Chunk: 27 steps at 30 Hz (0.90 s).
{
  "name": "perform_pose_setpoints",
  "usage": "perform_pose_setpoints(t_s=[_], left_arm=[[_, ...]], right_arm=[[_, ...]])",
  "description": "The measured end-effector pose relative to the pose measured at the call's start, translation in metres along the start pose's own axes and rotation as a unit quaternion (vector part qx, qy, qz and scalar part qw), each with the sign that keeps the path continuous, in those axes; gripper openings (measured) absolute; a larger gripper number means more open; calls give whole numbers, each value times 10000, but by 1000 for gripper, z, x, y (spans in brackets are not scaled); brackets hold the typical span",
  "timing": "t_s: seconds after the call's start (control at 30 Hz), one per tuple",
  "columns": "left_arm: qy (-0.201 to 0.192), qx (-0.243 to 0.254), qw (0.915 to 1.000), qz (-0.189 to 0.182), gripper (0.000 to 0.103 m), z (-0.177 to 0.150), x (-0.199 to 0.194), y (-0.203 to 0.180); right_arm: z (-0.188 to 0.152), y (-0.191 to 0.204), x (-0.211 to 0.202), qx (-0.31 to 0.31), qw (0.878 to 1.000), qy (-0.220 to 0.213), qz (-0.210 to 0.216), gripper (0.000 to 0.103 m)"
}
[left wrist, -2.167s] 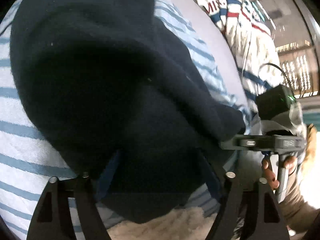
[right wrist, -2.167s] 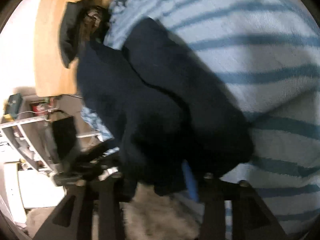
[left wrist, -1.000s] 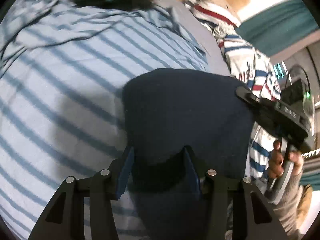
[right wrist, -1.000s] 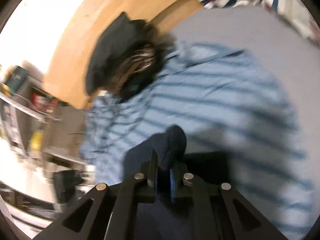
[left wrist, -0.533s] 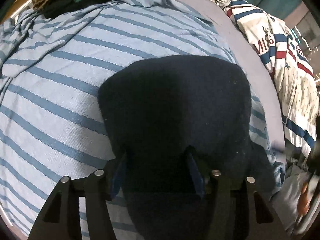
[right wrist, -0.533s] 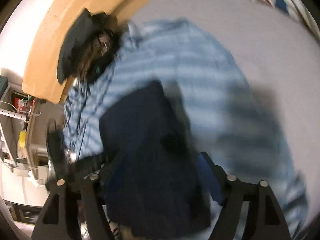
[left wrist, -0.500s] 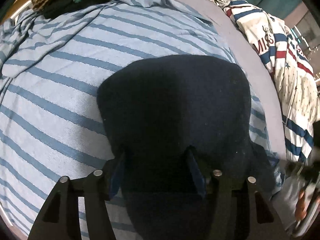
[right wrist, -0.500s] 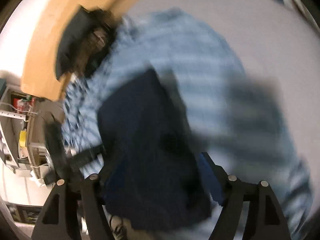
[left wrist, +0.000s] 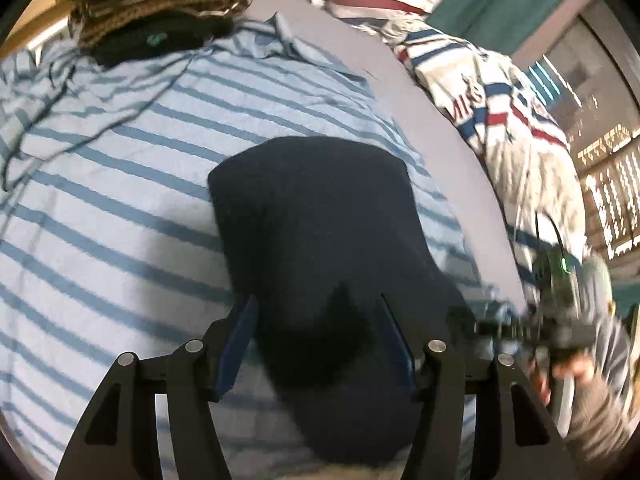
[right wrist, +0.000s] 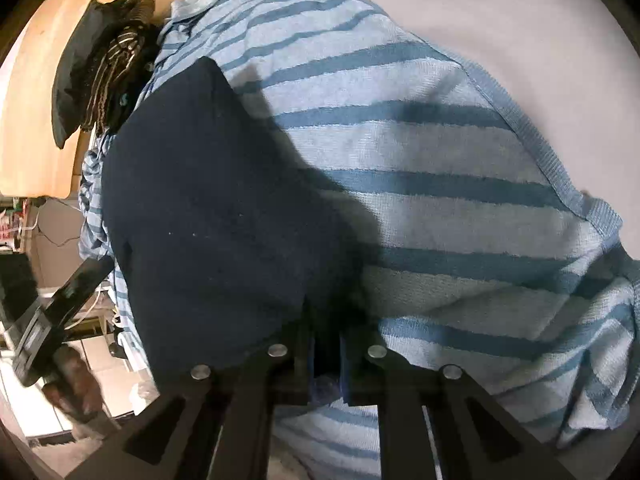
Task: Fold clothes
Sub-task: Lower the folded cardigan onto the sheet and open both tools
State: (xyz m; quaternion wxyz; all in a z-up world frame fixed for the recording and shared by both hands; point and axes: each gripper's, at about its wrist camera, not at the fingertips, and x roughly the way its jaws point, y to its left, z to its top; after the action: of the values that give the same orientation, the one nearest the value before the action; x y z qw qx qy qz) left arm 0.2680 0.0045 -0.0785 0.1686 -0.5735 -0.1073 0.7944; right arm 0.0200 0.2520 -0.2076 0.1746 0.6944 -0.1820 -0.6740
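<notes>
navy knit garment (left wrist: 320, 216) half folded, lying on blue-striped towel (left wrist: 100, 200) on the bed | right tongs (right wrist: 326, 346) just closed, clamped on its near edge | left tongs (left wrist: 316, 340) apart, straddling it | final folds left

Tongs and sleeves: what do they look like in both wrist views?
Left tongs: matte black angular fingers with triangular cut-outs, silver round bolt heads, blue pads on the inner faces. Right tongs: same black build, silver bolts, blue pads. In the left wrist view, the other handheld unit is black with a green light and a thin black cable; the sleeve is brownish, finely striped.
</notes>
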Motion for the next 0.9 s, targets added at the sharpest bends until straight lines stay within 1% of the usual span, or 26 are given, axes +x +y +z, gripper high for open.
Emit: perform_pose_setpoints(t_s=[0.07, 0.13, 0.17, 0.2, 0.23, 0.27, 0.3, 0.33, 0.4, 0.43, 0.47, 0.5, 0.53, 0.6, 0.63, 0.7, 0.73, 0.77, 0.8, 0.83, 0.9], left_arm=[[368, 25, 9993, -39, 61, -9, 8, -2], [794, -32, 9968, -121, 61, -19, 21, -3], [982, -10, 9952, -39, 61, -27, 28, -3], [1157, 33, 9932, 74, 61, -36, 34, -3], [1332, 76, 9909, 188, 61, -45, 40, -3], [1400, 86, 9899, 183, 61, -49, 44, -4], [1446, 89, 9893, 154, 60, -51, 46, -5], [1438, 175, 9894, 136, 58, -53, 44, -6], [1455, 378, 9886, 125, 58, -57, 40, -10], [1503, 478, 9874, 135, 58, -59, 40, -12], [1539, 521, 9866, 144, 58, -60, 40, -13], [1566, 502, 9863, 134, 58, -61, 40, -12], [1591, 472, 9861, 119, 58, -63, 39, -10], [1641, 414, 9855, 91, 58, -65, 38, -6], [1656, 280, 9858, 19, 58, -66, 37, 0], [1675, 82, 9858, -113, 59, -72, 34, 11], [1715, -56, 9850, -209, 61, -74, 34, 16], [1855, -177, 9821, -290, 68, -78, 38, 21], [2013, -292, 9784, -367, 72, -81, 42, 26], [2117, -393, 9752, -512, 74, -83, 44, 31], [1973, -604, 9753, -791, 73, -80, 33, 41]], right_arm=[[2, 6, -1, 6, 10000, 17, -70, 13], [3, 17, -3, -129, 9997, 11, -229, 18], [3, 25, -3, -241, 9992, 0, -320, 20], [3, 32, -3, -332, 9985, -6, -436, 25], [3, 38, -3, -395, 9975, -5, -593, 34], [4, 44, -5, -419, 9961, -26, -780, 39], [6, 50, -10, -395, 9953, -117, -873, 50], [8, 56, -18, -366, 9954, -262, -842, 50], [11, 74, -42, -441, 9938, -800, -627, 51], [12, 85, -52, -583, 9916, -1011, -552, 55], [10, 98, -61, -850, 9881, -1202, -443, 56], [7, 112, -66, -1200, 9839, -1285, -330, 56], [5, 122, -66, -1468, 9810, -1240, -278, 54], [1, 134, -49, -1813, 9794, -807, -383, 50], [-2, 129, -38, -1840, 9800, -568, -503, 42], [-14, 119, -12, -1825, 9793, -74, -869, 41], [-21, 111, 3, -1821, 9763, 119, -1168, 41], [-29, 103, 14, -1819, 9736, 164, -1369, 41], [-37, 99, 20, -1816, 9734, 120, -1391, 41], [-44, 95, 25, -1813, 9732, 76, -1413, 42], [-50, 98, 27, -1929, 9698, -11, -1495, 42]])
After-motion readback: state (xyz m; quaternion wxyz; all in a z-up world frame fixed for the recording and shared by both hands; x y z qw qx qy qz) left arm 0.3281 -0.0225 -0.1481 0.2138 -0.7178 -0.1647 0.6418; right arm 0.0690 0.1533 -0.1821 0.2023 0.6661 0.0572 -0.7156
